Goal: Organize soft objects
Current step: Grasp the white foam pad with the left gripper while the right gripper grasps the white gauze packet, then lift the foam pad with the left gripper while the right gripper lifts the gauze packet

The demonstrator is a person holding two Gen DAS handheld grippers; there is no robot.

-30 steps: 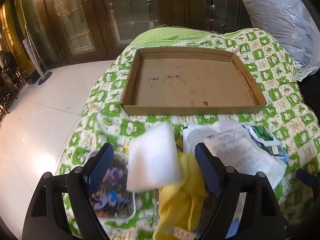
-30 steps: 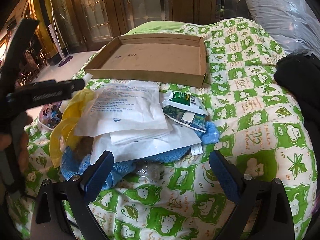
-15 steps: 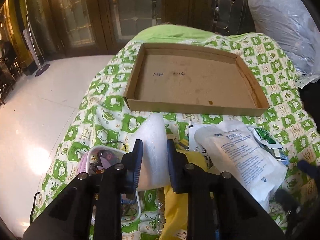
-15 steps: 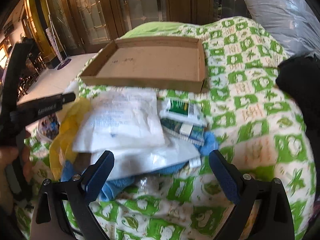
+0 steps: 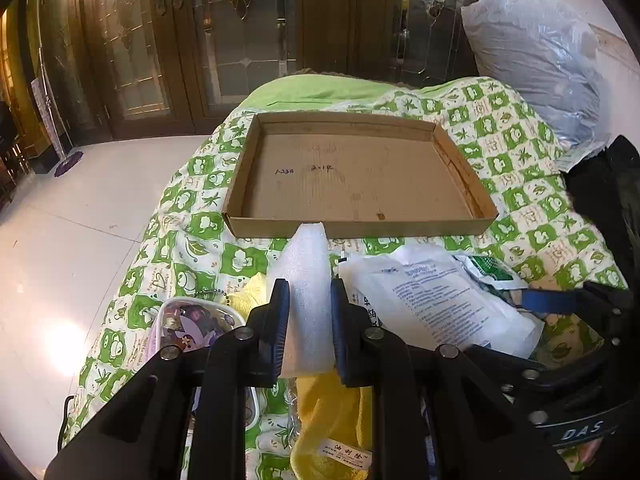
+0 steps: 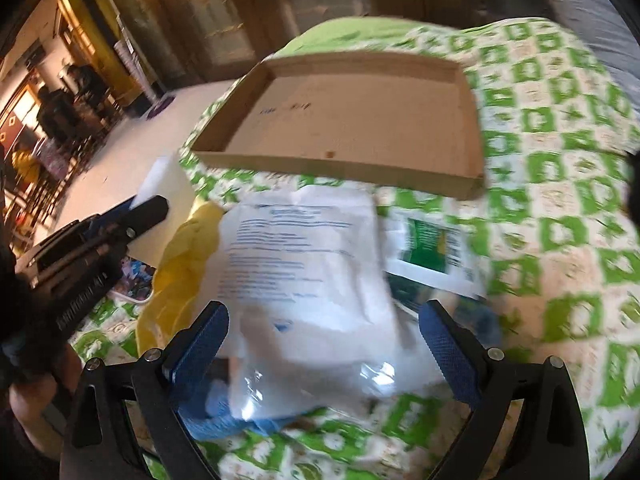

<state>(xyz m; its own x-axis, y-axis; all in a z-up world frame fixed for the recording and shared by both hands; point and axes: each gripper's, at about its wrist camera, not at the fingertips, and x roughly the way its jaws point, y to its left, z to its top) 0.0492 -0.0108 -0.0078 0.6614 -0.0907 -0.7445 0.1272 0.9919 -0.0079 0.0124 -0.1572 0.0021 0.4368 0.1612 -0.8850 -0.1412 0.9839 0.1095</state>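
Note:
My left gripper [image 5: 307, 300] is shut on a white foam sheet [image 5: 306, 276], which stands bent upward between the pads, a little above the bed. Ahead lies an empty shallow cardboard tray [image 5: 404, 229] on the green frog-print quilt [image 5: 180, 240]. My right gripper [image 6: 324, 336] is open above a white printed plastic pouch [image 6: 304, 264] on the pile. The left gripper [image 6: 148, 210] with the foam sheet [image 6: 164, 184] shows at the left of the right wrist view. A yellow cloth [image 5: 332, 420] and a blue cloth [image 6: 228, 420] lie under the pile.
A green and white sachet [image 6: 430, 246] lies right of the pouch. A small clear pouch with purple figures [image 5: 192, 320] lies at the left by the bed's edge. A big grey plastic bag [image 5: 532, 60] and a dark garment [image 5: 600, 184] sit at the right. White floor [image 5: 72, 220] lies left.
My left gripper closed on the foam sheet, folding it upright, and lifted it slightly toward the tray. My right gripper swung left over the white pouch, still open.

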